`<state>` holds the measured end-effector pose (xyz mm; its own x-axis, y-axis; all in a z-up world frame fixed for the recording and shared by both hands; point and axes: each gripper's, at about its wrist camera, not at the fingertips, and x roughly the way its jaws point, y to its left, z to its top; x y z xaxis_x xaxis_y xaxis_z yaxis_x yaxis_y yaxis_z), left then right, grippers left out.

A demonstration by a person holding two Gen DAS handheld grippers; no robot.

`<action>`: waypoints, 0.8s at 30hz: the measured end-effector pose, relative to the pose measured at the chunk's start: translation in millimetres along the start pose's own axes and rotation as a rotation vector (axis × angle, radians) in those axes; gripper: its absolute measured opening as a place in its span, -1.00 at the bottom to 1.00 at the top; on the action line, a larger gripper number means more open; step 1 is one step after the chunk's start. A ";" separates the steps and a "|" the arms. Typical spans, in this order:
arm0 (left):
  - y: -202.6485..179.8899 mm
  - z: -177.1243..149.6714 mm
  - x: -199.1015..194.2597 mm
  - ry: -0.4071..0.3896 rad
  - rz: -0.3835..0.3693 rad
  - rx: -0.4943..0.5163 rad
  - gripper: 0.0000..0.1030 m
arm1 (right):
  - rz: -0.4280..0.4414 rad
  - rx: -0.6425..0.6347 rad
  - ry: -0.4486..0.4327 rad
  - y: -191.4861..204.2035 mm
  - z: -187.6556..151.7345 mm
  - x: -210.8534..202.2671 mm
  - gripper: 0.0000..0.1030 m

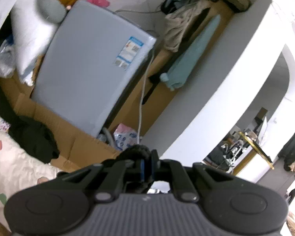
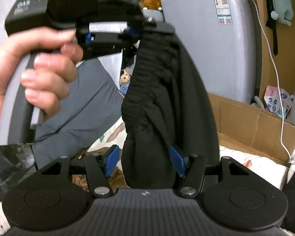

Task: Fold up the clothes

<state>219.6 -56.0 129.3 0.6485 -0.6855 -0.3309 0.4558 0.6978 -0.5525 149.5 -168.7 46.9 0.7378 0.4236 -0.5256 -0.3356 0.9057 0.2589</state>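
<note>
Left tool is clamped on the black sweater; right tool pads stand apart around the hanging fabric.

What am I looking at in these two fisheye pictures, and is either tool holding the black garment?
Both are handheld two-finger grippers with a camera looking along the fingers. The left gripper is shut on the ribbed edge of the black garment; the right view shows a hand holding that gripper up. The garment hangs down between the open right gripper pads, not yet pinched. Behind stand a grey washing machine and cardboard, with a patterned bedcover below.
</note>
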 end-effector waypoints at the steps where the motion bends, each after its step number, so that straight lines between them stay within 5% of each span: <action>1: -6.6 3.3 -2.8 -0.005 -0.010 0.004 -0.88 | -0.004 0.001 -0.010 2.2 0.6 -0.5 0.37; 10: -45.1 23.4 -25.1 -0.042 -0.067 0.030 -0.88 | -0.036 0.021 -0.075 18.1 7.6 -1.8 0.49; 20: -68.9 21.4 -46.2 -0.061 -0.112 0.026 -0.88 | -0.246 -0.040 -0.141 37.4 9.1 5.4 0.74; 22: -70.3 21.5 -47.4 -0.062 -0.110 0.031 -0.88 | -0.253 -0.069 -0.128 35.9 8.5 10.6 0.47; 24: -66.8 22.1 -47.4 -0.064 -0.094 0.032 -0.88 | -0.237 -0.067 -0.106 27.7 9.9 14.3 -0.24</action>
<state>171.9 -65.5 198.8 0.6393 -0.7342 -0.2286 0.5346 0.6381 -0.5541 156.5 -137.6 54.6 0.8563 0.1993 -0.4765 -0.1817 0.9798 0.0832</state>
